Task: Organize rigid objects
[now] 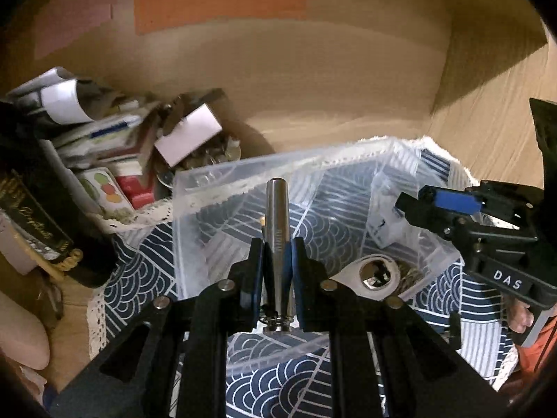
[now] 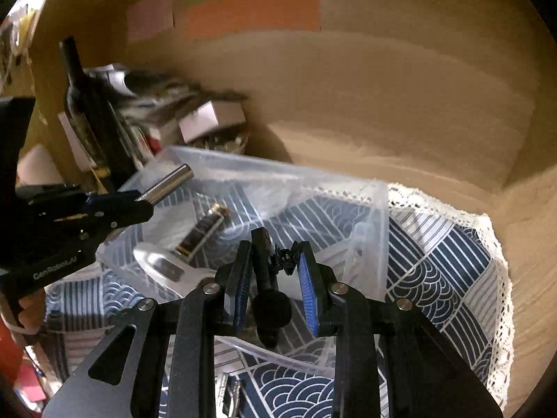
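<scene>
A slim silver metal cylinder (image 1: 277,230) stands clamped in the left gripper (image 1: 277,247) at frame centre, above a clear plastic bin (image 1: 216,188) on blue wave-patterned cloth (image 1: 139,271). The right gripper (image 2: 275,254) grips a small black knobbed part (image 2: 266,278) over the bin's near edge.

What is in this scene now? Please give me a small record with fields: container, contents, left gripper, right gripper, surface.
container: clear plastic bin, open, standing on the cloth
contents: battery, shiny metal opener-like piece, small white packet
left gripper: shut on metal cylinder, held above the bin
right gripper: shut on small black object, kind unclear, above the bin
surface: blue wave-pattern cloth with lace edge
background: cardboard wall; dark bottle and clutter at the left
</scene>
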{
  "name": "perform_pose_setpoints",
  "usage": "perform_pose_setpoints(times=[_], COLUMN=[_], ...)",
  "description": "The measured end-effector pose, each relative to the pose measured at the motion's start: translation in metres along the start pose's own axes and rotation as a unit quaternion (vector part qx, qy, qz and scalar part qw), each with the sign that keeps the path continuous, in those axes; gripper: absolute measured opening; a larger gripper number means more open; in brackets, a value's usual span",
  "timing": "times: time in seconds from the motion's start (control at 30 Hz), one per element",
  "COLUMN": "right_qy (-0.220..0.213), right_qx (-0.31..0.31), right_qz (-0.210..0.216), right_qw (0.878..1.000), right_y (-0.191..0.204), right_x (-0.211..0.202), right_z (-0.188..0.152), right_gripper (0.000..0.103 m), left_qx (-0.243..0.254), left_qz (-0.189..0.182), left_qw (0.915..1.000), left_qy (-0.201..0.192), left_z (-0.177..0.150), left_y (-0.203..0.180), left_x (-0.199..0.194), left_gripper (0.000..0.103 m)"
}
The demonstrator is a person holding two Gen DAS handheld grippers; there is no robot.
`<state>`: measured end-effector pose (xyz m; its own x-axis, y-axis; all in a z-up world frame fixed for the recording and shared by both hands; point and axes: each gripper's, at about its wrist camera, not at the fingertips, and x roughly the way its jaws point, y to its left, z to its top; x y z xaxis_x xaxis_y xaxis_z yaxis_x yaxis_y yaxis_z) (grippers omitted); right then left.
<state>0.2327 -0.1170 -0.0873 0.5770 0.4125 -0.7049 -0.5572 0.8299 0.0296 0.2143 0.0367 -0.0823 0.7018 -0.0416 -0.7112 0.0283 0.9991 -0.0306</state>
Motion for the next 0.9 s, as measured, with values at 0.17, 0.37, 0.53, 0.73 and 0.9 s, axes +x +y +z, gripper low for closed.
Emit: perform_pose_setpoints(times=[0.17, 0.37, 0.53, 0.73, 0.9], right_qy=[0.013, 0.019, -0.006, -0.032, -0.031], right_qx=[0.002, -0.001, -0.006, -0.016, -0.012], right_qz=[-0.001, -0.014, -0.025, -0.041, -0.041], right_qw=[1.0, 1.0, 1.0, 0.999, 0.999], right_y=[0.001, 0.002, 0.004, 0.004, 0.003], right_x=[0.01, 0.012, -0.008, -0.043, -0.061], right_z=[-0.006, -0.005, -0.006, -0.014, -0.033], right_gripper=[0.024, 0.032, 0.047, 0.056, 0.06], left_qx=[0.0, -0.007, -0.005, 0.007, 0.015], left_qz=[-0.006, -0.01, -0.003, 0.004, 0.008], left_qw=[0.9999, 0.9997, 1.0, 0.9993, 0.9988], left_qy=[0.014, 0.02, 0.0, -0.038, -0.045], left_z=[-0.001, -0.001, -0.002, -0.008, -0.021], left_y=[-0.001, -0.002, -0.006, -0.014, -0.023], left_x=[0.013, 0.013, -0.008, -0.042, -0.06], left_gripper=[0.015, 0.015, 0.037, 0.07, 0.088])
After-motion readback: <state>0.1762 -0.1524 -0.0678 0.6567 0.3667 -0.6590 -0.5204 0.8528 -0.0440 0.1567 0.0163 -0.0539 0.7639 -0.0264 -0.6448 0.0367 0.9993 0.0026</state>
